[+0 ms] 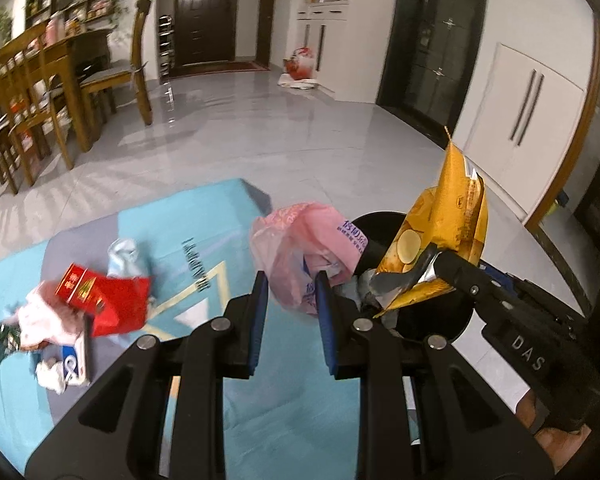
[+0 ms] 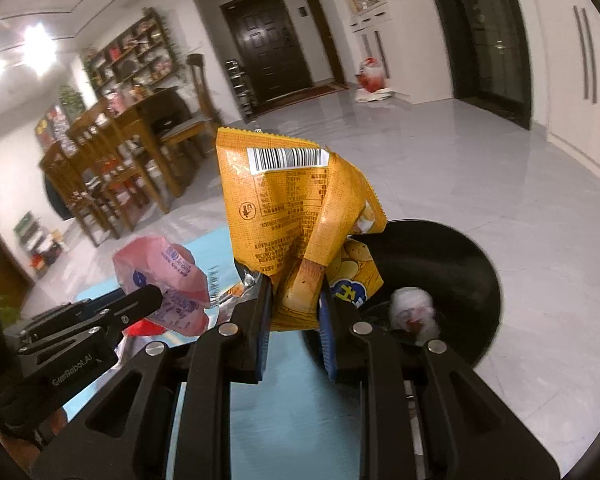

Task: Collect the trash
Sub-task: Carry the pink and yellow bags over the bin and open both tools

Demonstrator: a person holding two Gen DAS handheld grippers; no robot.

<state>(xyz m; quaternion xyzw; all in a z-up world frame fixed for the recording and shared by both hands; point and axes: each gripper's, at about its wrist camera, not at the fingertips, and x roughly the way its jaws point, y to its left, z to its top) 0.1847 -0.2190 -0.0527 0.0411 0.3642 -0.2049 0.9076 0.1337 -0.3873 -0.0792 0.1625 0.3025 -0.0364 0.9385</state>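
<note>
Black trash bin (image 2: 452,264) on grey floor beside blue mat (image 1: 236,420). Right gripper (image 2: 294,300) angled down, fingers clamped on yellow chip bag (image 2: 284,208) — bag upright at bin rim. Left gripper (image 1: 290,292) alongside, fingers pinching pink plastic bag (image 1: 300,248) — near bin.

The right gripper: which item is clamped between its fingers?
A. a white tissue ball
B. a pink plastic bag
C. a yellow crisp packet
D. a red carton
C: the right gripper pinches the crumpled yellow crisp packet over the round black bin.
</note>
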